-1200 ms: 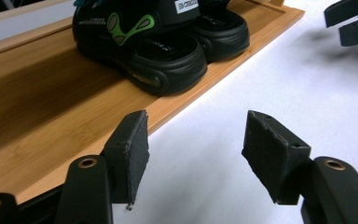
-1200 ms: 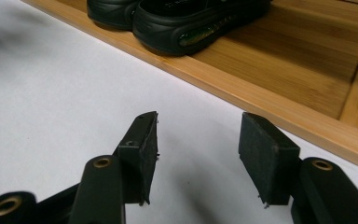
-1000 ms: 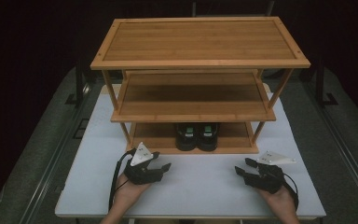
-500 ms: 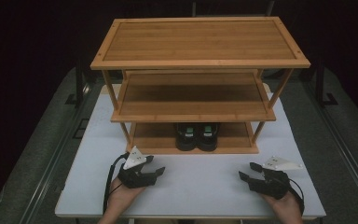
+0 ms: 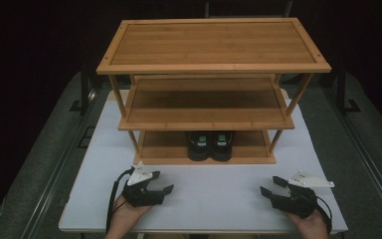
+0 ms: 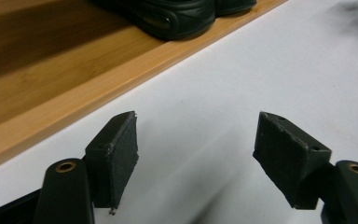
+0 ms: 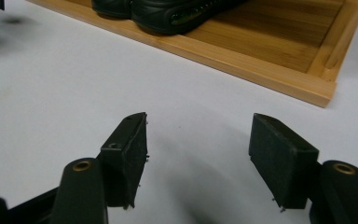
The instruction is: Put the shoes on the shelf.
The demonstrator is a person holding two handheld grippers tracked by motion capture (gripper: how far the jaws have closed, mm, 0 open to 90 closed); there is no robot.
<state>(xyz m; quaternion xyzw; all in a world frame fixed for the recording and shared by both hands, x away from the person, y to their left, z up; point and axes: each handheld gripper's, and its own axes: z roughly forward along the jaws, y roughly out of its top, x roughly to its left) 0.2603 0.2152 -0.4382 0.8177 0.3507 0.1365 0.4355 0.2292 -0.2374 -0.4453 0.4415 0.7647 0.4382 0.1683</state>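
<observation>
A three-tier bamboo shoe rack (image 5: pixel 214 68) stands on the white table (image 5: pixel 219 199). A pair of black shoes (image 5: pixel 210 145) sits on its bottom shelf, toes toward me. My left gripper (image 5: pixel 161 181) rests low over the table in front of the rack's left end; its jaws have just been opening and nothing is between them. My right gripper (image 5: pixel 270 185) is at the front right, also just opening and empty. In the left gripper view the left gripper (image 6: pixel 198 140) faces bare table, with one shoe (image 6: pixel 177 16) beyond. The right gripper (image 7: pixel 198 140) faces the shoes (image 7: pixel 177 14) and the bottom shelf (image 7: pixel 261 51).
The rack's two upper shelves hold nothing. White table surface lies between the two grippers and in front of the rack. Dark floor with metal rails (image 5: pixel 69 154) surrounds the table on both sides.
Both hands have drawn back a little toward the table's near edge. Both pairs of jaws stand wider apart than before.
</observation>
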